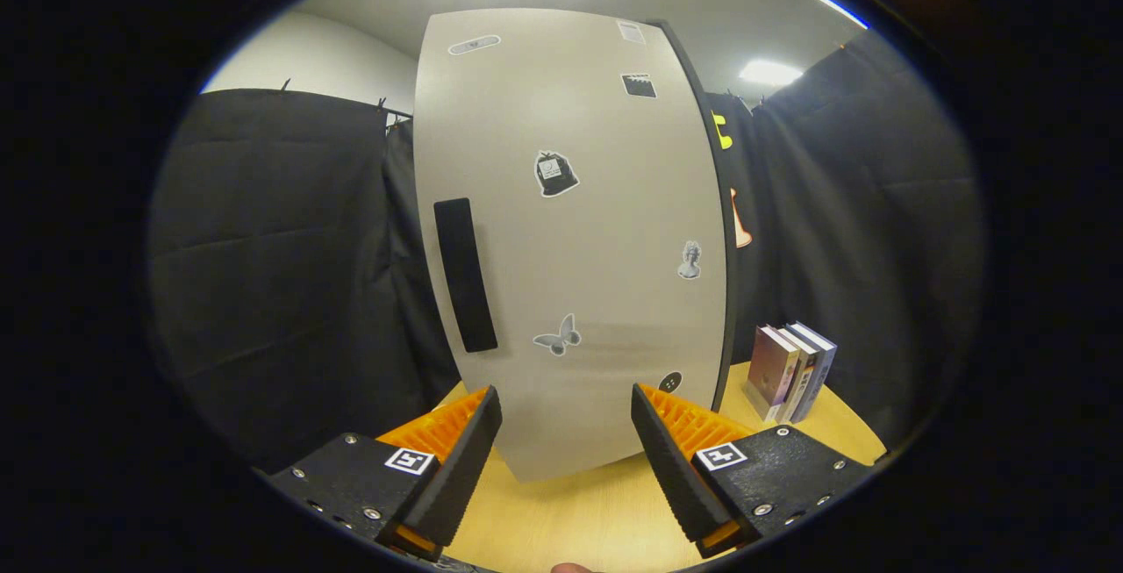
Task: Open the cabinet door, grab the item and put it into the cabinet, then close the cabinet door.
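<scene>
Black cloth [263,248] hangs behind the wooden tabletop [570,520]. Ceiling lights [770,72] glow above, beside a white wall [325,60].

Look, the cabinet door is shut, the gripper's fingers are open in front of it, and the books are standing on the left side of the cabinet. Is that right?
Almost. The gripper view shows the books standing on the table to the right of the cabinet, not the left. The rest holds: the cabinet door is shut, with its dark handle untouched, and the gripper is open in front of it, holding nothing.
</scene>
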### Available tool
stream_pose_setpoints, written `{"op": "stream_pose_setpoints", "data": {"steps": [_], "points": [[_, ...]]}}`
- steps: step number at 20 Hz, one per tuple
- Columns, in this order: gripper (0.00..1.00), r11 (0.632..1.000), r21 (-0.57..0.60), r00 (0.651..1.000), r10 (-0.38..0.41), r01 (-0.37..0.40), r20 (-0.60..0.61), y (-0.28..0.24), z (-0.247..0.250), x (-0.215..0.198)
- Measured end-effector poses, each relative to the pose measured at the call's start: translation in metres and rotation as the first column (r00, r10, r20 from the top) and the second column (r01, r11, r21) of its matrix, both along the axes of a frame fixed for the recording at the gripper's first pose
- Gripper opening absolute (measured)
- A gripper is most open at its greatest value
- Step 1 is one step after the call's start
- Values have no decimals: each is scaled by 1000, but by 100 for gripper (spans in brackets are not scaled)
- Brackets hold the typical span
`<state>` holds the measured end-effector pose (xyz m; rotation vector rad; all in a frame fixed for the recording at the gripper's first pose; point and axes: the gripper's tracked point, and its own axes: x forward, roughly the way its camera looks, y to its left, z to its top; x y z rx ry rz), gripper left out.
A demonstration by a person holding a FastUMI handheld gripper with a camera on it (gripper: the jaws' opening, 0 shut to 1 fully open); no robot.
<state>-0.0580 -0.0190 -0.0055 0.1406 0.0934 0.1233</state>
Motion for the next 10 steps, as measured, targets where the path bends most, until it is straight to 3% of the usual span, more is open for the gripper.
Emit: {"op": "stream_pose_setpoints", "data": {"steps": [10], "points": [[93,999,-48,999,-16,18,30,23,-6,22]]}}
